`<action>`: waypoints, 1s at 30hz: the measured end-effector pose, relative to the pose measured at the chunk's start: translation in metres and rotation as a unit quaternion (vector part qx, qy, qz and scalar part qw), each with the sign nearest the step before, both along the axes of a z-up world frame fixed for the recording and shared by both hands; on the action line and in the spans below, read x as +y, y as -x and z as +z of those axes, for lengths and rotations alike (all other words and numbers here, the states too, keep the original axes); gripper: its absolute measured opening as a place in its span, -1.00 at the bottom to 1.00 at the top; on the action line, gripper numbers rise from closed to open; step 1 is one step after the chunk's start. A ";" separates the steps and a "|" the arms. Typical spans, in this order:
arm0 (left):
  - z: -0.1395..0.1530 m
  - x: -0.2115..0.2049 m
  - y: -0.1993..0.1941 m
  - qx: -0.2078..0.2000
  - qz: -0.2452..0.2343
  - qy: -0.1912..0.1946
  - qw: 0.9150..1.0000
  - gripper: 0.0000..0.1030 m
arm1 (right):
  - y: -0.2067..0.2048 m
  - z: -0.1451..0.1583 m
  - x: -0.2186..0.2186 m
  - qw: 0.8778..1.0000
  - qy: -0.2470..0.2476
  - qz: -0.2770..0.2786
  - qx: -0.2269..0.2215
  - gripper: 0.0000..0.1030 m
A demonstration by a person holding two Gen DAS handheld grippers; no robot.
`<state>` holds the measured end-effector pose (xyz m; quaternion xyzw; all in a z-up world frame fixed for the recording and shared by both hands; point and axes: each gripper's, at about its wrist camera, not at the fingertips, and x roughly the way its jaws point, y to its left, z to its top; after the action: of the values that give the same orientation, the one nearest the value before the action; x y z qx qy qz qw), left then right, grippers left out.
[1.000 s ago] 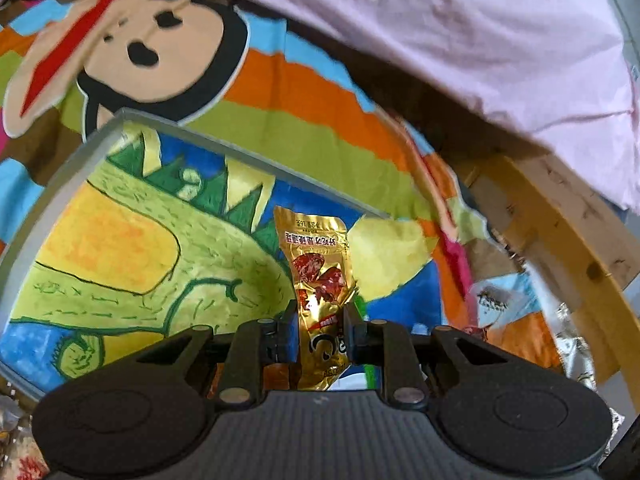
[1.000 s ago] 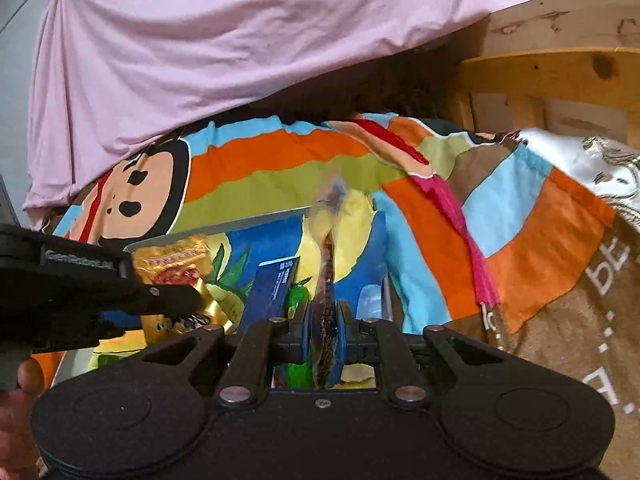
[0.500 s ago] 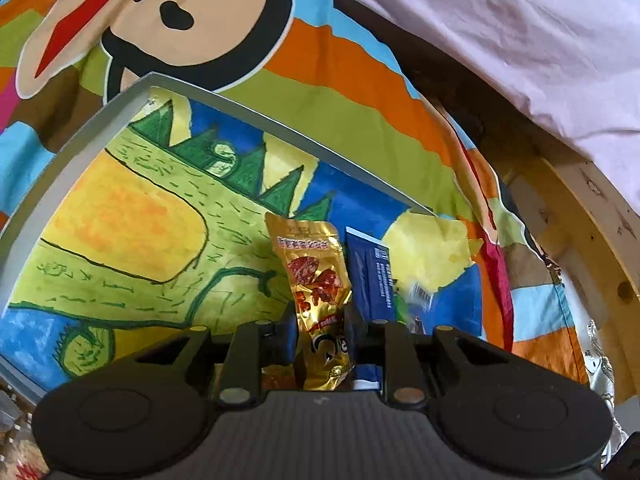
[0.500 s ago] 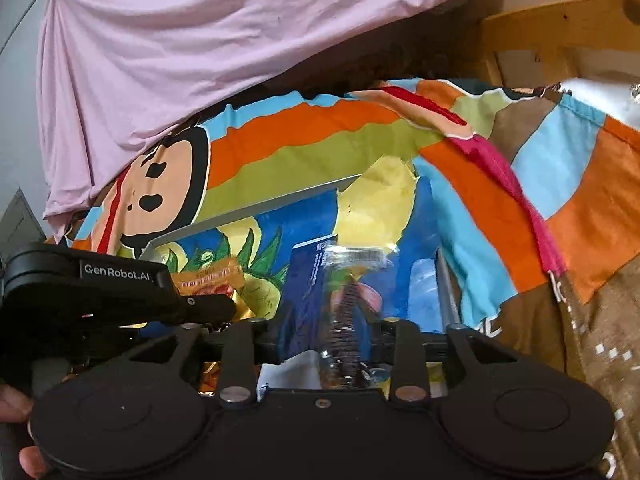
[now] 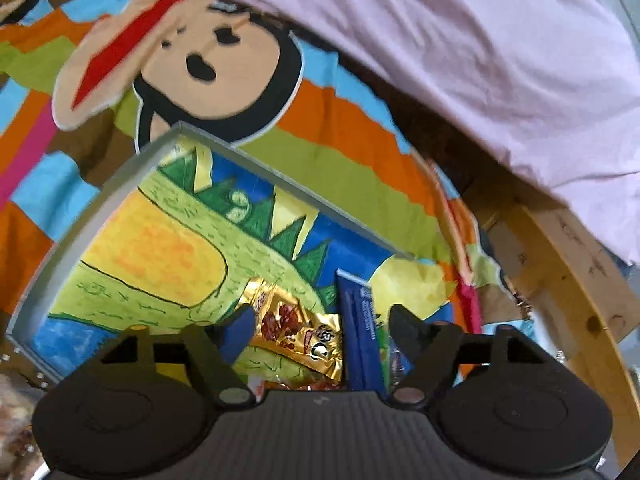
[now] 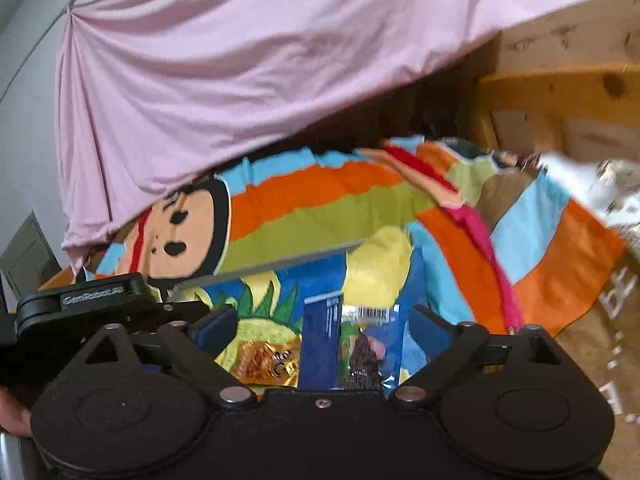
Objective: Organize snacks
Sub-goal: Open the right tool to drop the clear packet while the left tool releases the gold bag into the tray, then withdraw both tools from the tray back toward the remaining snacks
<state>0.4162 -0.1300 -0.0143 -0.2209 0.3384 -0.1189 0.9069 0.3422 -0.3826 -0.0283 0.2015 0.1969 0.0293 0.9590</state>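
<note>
so from where I'm standing, leftmost is the left gripper with its fingers spread wide; the jaws have just been opening, and the gold snack packet lies loose between them on the dinosaur-print tray, pinched by nothing. Its long axis runs slanted, upper left to lower right across the gap. Just right of it sits the dark blue packet, lying lengthwise away from the fingers. Further right, the right gripper has also just been opening and stands spread, with the clear-wrapped snack lying below between its fingers, not pressed. I'd guess both drops are done and whichever hand goes next needs a fresh snack from off the tray
</note>
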 end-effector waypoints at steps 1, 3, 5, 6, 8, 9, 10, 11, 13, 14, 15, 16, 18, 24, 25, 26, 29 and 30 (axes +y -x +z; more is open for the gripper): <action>0.005 0.002 0.006 -0.009 0.001 -0.001 1.000 0.74 | 0.006 0.005 -0.001 1.000 0.000 -0.001 -0.006 0.91; 0.016 0.007 0.020 -0.027 0.004 -0.004 1.000 0.84 | 0.018 0.014 -0.002 1.000 0.001 -0.004 -0.016 0.98; 0.026 0.010 0.036 -0.043 0.002 -0.012 0.999 0.95 | 0.031 0.024 -0.002 1.000 0.001 -0.011 -0.028 0.98; 0.031 0.012 0.044 -0.049 0.002 -0.018 0.999 0.97 | 0.037 0.028 -0.001 0.999 0.000 -0.012 -0.032 0.98; 0.040 0.017 0.060 -0.063 0.003 -0.029 0.998 0.99 | 0.050 0.036 0.001 0.999 -0.001 -0.011 -0.039 0.99; 0.044 0.019 0.069 -0.068 0.004 -0.034 0.997 0.99 | 0.056 0.040 0.002 0.999 0.001 -0.010 -0.042 0.99; 0.048 0.022 0.077 -0.072 0.005 -0.038 0.997 0.99 | 0.064 0.043 0.005 0.999 0.005 -0.008 -0.046 0.99; 0.051 0.025 0.085 -0.077 0.007 -0.041 0.996 0.99 | 0.071 0.047 0.008 0.999 0.010 -0.006 -0.048 0.99; 0.057 0.032 0.101 -0.086 0.015 -0.042 0.995 0.99 | 0.084 0.052 0.015 0.998 0.021 -0.001 -0.053 0.99; 0.059 0.036 0.109 -0.089 0.019 -0.042 0.995 0.99 | 0.091 0.055 0.018 0.998 0.028 0.003 -0.056 0.99; 0.061 0.039 0.116 -0.092 0.021 -0.044 0.995 0.99 | 0.100 0.057 0.023 0.997 0.036 0.005 -0.061 0.99; 0.062 0.042 0.124 -0.094 0.023 -0.046 0.994 0.99 | 0.107 0.059 0.026 0.997 0.042 0.004 -0.065 0.99; 0.064 0.050 0.139 -0.099 0.024 -0.053 0.993 0.99 | 0.123 0.060 0.034 0.996 0.051 0.005 -0.070 0.99; 0.064 0.066 0.181 -0.121 0.015 -0.092 0.988 0.99 | 0.168 0.057 0.056 0.993 0.083 0.015 -0.078 0.99; 0.064 0.069 0.187 -0.125 0.014 -0.096 0.987 0.99 | 0.175 0.055 0.060 0.993 0.090 0.015 -0.079 0.99; 0.063 0.072 0.192 -0.128 0.015 -0.099 0.987 0.99 | 0.182 0.054 0.063 0.992 0.095 0.016 -0.079 0.99; 0.061 0.079 0.207 -0.133 0.013 -0.107 0.985 0.99 | 0.200 0.049 0.072 0.991 0.105 0.018 -0.078 0.99; 0.059 0.081 0.212 -0.133 0.011 -0.109 0.985 0.99 | 0.205 0.047 0.073 0.991 0.105 0.018 -0.076 0.99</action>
<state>0.2045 -0.0495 0.0446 -0.1067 0.2232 -0.0994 0.9638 0.1373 -0.3096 0.0184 0.0935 0.1290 0.0407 0.9864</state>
